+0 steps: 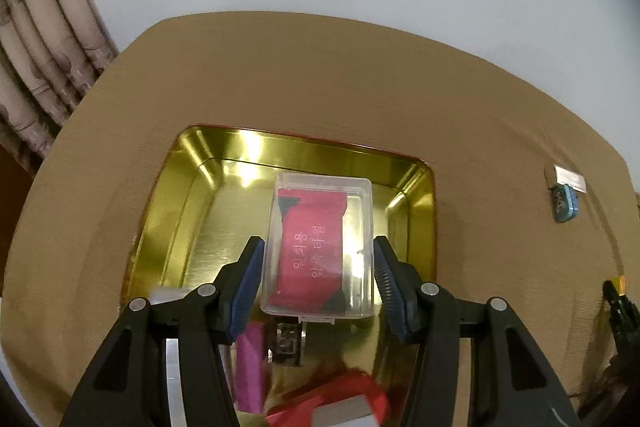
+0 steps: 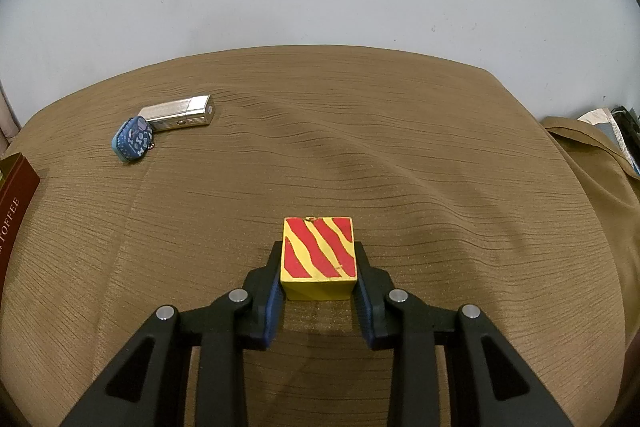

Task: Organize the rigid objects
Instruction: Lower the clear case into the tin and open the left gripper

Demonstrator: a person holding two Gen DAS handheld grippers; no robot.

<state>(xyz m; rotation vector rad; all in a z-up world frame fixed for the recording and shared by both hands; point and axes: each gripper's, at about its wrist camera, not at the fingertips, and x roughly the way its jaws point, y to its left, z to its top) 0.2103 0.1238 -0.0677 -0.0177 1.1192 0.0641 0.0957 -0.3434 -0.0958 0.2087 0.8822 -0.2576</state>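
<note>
Box (image 1: 320, 247), clear plastic with a red packet inside, sits clamped between the left gripper's (image 1: 318, 279) blue pads, hanging over the middle of the gold tray (image 1: 416, 195), whose near end already holds a pink block (image 1: 251, 367) and a red thing (image 1: 340, 399). The step looks like placing: lower it onto bare tray floor, then open. On the tablecloth (image 2: 400, 147), the right gripper (image 2: 318, 287) is closed on a striped yellow-and-red block (image 2: 319, 253) near the front edge, likely next for the tray.
</note>
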